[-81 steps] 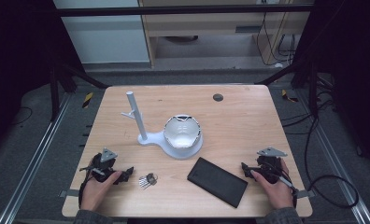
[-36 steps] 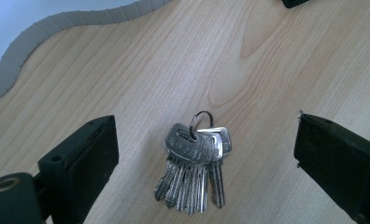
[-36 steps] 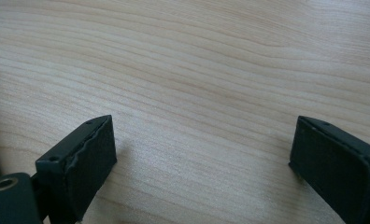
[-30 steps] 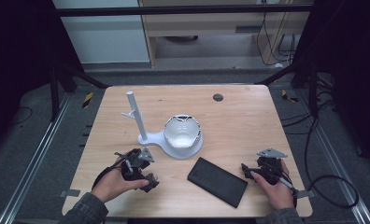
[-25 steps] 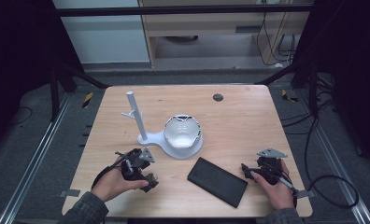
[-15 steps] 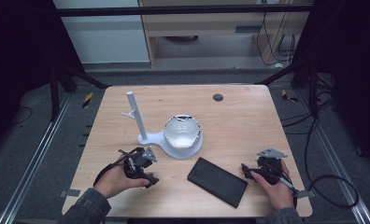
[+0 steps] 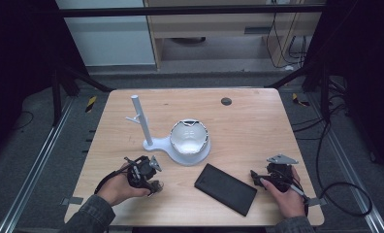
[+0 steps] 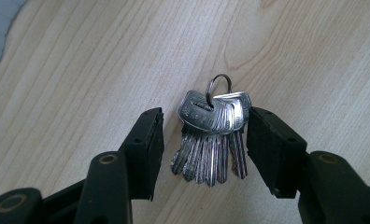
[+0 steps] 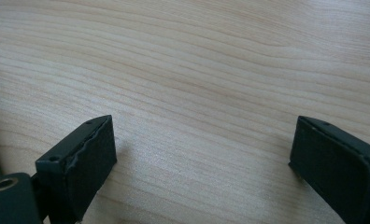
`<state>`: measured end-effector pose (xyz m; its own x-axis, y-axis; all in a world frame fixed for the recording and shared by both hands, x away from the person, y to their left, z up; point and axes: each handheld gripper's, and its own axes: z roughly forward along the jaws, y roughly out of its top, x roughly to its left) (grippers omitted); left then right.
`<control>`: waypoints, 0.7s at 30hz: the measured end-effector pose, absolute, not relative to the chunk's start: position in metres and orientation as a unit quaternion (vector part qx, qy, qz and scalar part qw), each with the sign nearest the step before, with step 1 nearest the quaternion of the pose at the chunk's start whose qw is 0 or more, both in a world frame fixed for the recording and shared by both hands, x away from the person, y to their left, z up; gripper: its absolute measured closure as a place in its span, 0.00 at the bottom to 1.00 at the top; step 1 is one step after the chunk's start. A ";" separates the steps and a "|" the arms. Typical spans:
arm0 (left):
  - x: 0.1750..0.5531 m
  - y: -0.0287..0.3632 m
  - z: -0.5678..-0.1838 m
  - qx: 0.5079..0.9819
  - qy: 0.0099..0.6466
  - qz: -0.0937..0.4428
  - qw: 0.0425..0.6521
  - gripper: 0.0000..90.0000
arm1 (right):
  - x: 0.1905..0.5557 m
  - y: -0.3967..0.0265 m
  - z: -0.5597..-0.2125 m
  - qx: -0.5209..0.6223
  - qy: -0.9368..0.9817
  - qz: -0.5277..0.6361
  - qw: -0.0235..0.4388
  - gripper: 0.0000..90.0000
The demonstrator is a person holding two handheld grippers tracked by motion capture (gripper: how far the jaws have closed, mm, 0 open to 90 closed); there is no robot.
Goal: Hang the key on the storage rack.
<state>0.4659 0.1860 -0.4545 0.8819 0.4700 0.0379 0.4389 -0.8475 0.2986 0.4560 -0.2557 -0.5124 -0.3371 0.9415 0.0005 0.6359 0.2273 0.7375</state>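
silver keys point(image 8: 213, 140) — perhaps six — one ring

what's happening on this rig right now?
A person works two handheld grippers at a wooden table. The left gripper straddles a bunch of keys lying flat; its jaws have just been closing, the right one about at the keys, the left one still apart, so no grip yet. The right gripper rests open over bare wood, beside a black phone-like slab. A white stand sits mid-table.
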 end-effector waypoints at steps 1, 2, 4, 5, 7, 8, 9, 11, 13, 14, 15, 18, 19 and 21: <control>0.465 0.186 -0.455 0.960 0.236 0.054 0.141 0.52 | 0.456 -0.256 -0.512 0.527 0.748 0.330 0.232 0.08; 0.465 0.186 -0.455 0.960 0.235 0.055 0.142 0.52 | 0.456 -0.256 -0.512 0.527 0.748 0.330 0.232 0.08; 0.465 0.187 -0.457 0.960 0.235 0.053 0.139 0.52 | 0.456 -0.256 -0.512 0.527 0.748 0.330 0.232 0.08; 0.465 0.188 -0.457 0.960 0.236 0.053 0.139 0.52 | 0.456 -0.256 -0.512 0.527 0.748 0.330 0.232 0.08; 0.465 0.189 -0.459 0.959 0.239 0.054 0.141 0.52 | 0.456 -0.256 -0.512 0.527 0.748 0.330 0.232 0.08; 0.466 0.189 -0.460 0.959 0.241 0.053 0.138 0.52 | 0.456 -0.256 -0.512 0.527 0.748 0.330 0.232 0.08; 0.466 0.189 -0.461 0.959 0.242 0.052 0.137 0.52 | 0.456 -0.256 -0.512 0.527 0.748 0.330 0.231 0.08; 0.467 0.190 -0.462 0.959 0.246 0.048 0.134 0.52 | 0.456 -0.256 -0.512 0.527 0.748 0.330 0.232 0.08; 0.467 0.191 -0.463 0.958 0.248 0.045 0.133 0.52 | 0.456 -0.256 -0.512 0.527 0.748 0.329 0.232 0.08; 0.467 0.192 -0.464 0.958 0.249 0.044 0.132 0.52 | 0.456 -0.256 -0.512 0.527 0.748 0.330 0.232 0.08; 0.467 0.192 -0.464 0.959 0.249 0.044 0.130 0.52 | 0.456 -0.256 -0.512 0.527 0.748 0.330 0.232 0.08; 0.468 0.193 -0.464 0.958 0.252 0.040 0.128 0.53 | 0.456 -0.256 -0.512 0.527 0.748 0.330 0.232 0.08; 0.468 0.193 -0.465 0.959 0.252 0.039 0.128 0.53 | 0.456 -0.256 -0.512 0.527 0.748 0.330 0.232 0.08; 0.468 0.193 -0.465 0.959 0.251 0.038 0.129 0.53 | 0.456 -0.256 -0.512 0.527 0.748 0.330 0.232 0.08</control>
